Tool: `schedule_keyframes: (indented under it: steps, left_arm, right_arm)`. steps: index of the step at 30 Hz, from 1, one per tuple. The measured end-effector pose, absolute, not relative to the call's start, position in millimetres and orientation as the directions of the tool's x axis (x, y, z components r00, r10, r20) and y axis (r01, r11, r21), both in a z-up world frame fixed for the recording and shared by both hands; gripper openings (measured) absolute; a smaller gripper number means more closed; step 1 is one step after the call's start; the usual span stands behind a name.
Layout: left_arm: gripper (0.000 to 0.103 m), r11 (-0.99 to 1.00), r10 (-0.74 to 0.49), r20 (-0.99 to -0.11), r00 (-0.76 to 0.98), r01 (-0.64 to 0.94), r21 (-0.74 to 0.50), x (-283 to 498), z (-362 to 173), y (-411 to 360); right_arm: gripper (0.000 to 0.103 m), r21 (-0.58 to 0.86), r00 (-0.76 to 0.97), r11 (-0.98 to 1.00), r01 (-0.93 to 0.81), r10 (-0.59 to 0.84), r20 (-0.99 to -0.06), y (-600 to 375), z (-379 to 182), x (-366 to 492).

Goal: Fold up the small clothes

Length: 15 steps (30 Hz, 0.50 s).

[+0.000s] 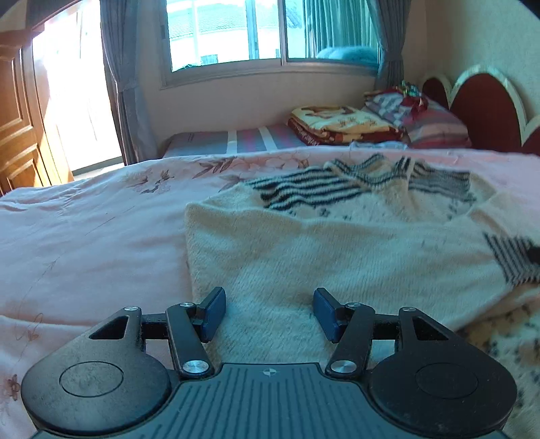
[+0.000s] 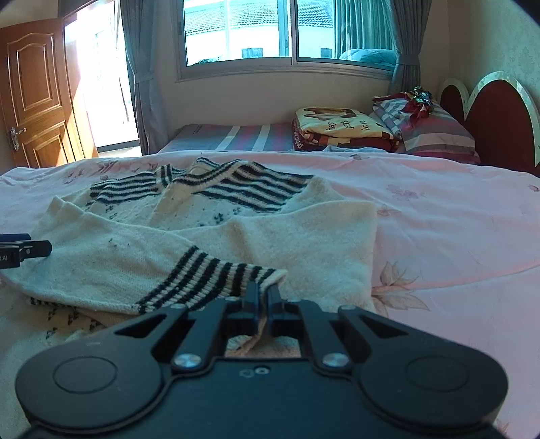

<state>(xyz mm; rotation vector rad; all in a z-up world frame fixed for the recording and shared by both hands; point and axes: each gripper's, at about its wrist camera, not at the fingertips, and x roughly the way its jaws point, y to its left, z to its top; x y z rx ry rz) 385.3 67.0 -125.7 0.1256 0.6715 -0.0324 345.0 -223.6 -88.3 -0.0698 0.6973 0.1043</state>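
Closest to the right wrist camera, the right gripper [image 2: 263, 297] has its jaws pressed together on the striped cuff [image 2: 216, 277] of a cream sweater [image 2: 303, 236]; a bit of the cuff's knit passes between the fingers. This sweater lies spread on a pink bedcover [image 2: 455, 219] with a flower print, its striped collar part toward the window [image 2: 287, 30]. On the left side, the left gripper [image 1: 269, 312] hovers over the plain cream part of the sweater with its blue pads [image 1: 216, 312] apart, and nothing is between them. Behind, near the red headboard [image 2: 496, 125], I see folded blankets [image 2: 337, 128] and a striped pillow [image 2: 435, 135].
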Motion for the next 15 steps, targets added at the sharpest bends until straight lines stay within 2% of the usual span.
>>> schedule_keyframes:
  steps: [3, 4, 5, 8, 12, 15]
  left_arm:
    - [0.058, 0.993, 0.010, -0.583, 0.812, 0.060, 0.100, 389.1, -115.3, 75.6]
    - [0.058, 0.993, 0.009, -0.554, 0.833, 0.057, 0.101, 394.9, -108.6, 80.6]
    - [0.058, 0.994, 0.009, -0.548, 0.837, 0.053, 0.097, 403.8, -103.4, 85.3]
    - [0.058, 0.997, 0.020, -0.568, 0.823, 0.027, 0.074, 434.0, -100.3, 96.8]
    - [0.058, 0.999, 0.023, -0.635, 0.773, 0.009, 0.048, 459.4, -117.9, 102.9]
    - [0.058, 1.000, 0.014, -0.639, 0.769, -0.001, 0.021, 460.1, -129.2, 106.5]
  right_arm:
    - [0.009, -0.060, 0.770, 0.992, -0.114, 0.050, -0.636, -222.2, -85.7, 344.2]
    - [0.015, -0.063, 0.791, 0.993, -0.104, 0.044, -0.610, -221.6, -80.0, 342.9]
    - [0.017, -0.047, 0.803, 0.994, -0.100, 0.053, -0.594, -222.5, -75.7, 343.6]
    - [0.016, -0.023, 0.799, 0.998, -0.054, 0.029, -0.601, -222.9, -74.5, 360.7]
    - [0.017, -0.049, 0.776, 0.999, -0.014, -0.020, -0.630, -221.3, -88.2, 394.4]
    - [0.019, -0.094, 0.768, 0.995, -0.016, -0.048, -0.639, -217.3, -95.1, 402.4]
